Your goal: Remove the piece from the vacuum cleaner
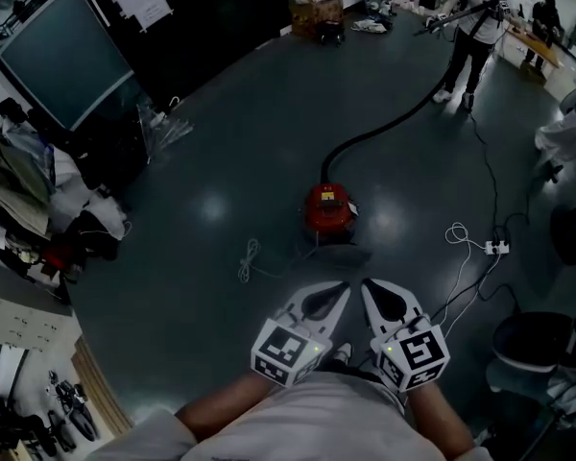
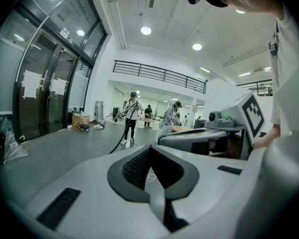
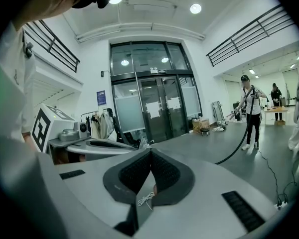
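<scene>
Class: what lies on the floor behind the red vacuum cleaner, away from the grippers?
A black hose runs from the vacuum cleaner to a standing person. Where the hose joins is too dark to tell.

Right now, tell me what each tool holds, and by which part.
Nothing: the left tool and right tool are both shut and empty; the vacuum stands apart ahead.

red vacuum cleaner (image 1: 328, 209) sits on the floor, black hose (image 1: 384, 128) attached.
</scene>
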### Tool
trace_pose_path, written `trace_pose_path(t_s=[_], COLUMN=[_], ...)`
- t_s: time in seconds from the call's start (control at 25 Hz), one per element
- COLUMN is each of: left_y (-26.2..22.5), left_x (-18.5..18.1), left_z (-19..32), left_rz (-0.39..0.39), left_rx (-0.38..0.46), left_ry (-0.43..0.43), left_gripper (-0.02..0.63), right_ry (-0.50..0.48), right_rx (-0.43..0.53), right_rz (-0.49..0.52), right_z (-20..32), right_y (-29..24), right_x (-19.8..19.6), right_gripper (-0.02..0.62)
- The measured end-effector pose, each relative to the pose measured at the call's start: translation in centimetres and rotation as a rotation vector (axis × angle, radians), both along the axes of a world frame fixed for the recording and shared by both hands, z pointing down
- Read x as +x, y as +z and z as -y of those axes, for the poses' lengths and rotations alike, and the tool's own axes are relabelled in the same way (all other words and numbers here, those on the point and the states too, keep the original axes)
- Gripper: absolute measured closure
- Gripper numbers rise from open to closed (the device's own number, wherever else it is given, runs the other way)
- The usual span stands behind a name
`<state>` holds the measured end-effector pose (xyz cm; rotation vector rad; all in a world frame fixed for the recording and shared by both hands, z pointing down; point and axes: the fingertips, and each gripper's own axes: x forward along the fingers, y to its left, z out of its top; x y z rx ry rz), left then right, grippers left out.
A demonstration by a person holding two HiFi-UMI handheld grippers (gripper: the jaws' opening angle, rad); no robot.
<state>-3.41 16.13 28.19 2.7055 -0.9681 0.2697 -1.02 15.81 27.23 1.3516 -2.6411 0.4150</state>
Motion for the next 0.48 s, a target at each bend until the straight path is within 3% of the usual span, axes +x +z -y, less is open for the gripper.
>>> trace_pose_path(t_s=[0.48], left_y=[1.6], left_x=[0.6], left_z=[0.7], left_rz=[0.026], left_rx=[-0.007], left_ry=[-0.056], left_gripper=[0.6], right_ry=[-0.005], right_rx=[-0.009], right_rz=[0.013], right_z=[0.2], right_y=[1.5], right_x=[2.0], right_gripper=[0.578])
